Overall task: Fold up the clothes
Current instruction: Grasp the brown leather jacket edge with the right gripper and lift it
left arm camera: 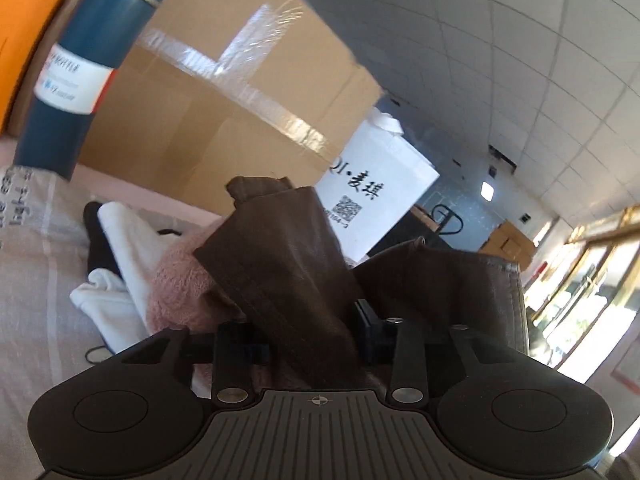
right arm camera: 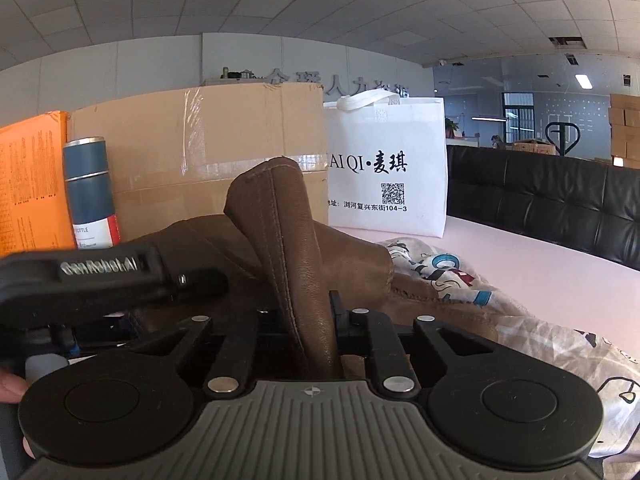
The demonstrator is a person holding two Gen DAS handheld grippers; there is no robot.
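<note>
A brown leather-like garment (left arm camera: pixel 280 248) rises in a thick fold from between the jaws of my left gripper (left arm camera: pixel 312 332), which is shut on it. In the right wrist view a stitched fold of the same brown garment (right arm camera: pixel 296 240) stands upright, pinched in my right gripper (right arm camera: pixel 306 320), also shut on it. The rest of the garment lies bunched on the pink surface (right arm camera: pixel 520 256). The black body of the left gripper (right arm camera: pixel 80 276) shows close by on the left of the right wrist view. A fingertip shows at that view's lower left edge.
Behind the garment stand a taped cardboard box (right arm camera: pixel 192 152), a blue bottle (right arm camera: pixel 90 188), an orange box (right arm camera: pixel 28 184) and a white tote bag (right arm camera: pixel 384 160). A printed cloth (right arm camera: pixel 500 312) lies to the right. A fuzzy pink garment (left arm camera: pixel 176 284) and white cloth (left arm camera: pixel 120 248) lie to the left. A black sofa (right arm camera: pixel 560 204) borders the far right.
</note>
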